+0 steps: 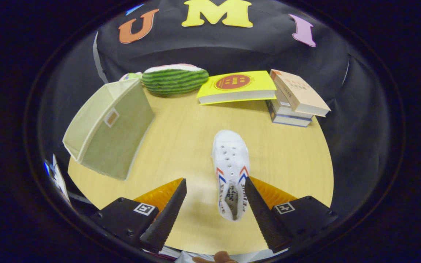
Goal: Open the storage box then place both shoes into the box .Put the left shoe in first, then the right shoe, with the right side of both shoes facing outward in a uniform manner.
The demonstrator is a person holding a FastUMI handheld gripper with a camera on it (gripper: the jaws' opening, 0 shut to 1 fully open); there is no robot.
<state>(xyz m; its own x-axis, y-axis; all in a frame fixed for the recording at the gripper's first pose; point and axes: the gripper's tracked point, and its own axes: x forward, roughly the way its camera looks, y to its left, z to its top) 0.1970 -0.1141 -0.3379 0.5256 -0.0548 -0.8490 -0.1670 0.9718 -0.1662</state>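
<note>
A white canvas shoe (231, 171) with red and blue stripes lies on the round wooden table (291, 153), toe pointing away from me. Its heel end reaches in between my fingers, close to the right finger (265, 215) and apart from the left finger (165, 215). My gripper (214, 215) is open and low over the table, holding nothing. The beige fabric storage box (110, 129) stands ahead to the left, its open top facing up and leftward, a small label on its near wall. I see one shoe.
A watermelon-patterned cushion (175, 78) lies at the back of the table. A yellow book (238, 87) leans on a stack of books (294, 100) at the back right. A fingertip (221, 257) shows under the gripper.
</note>
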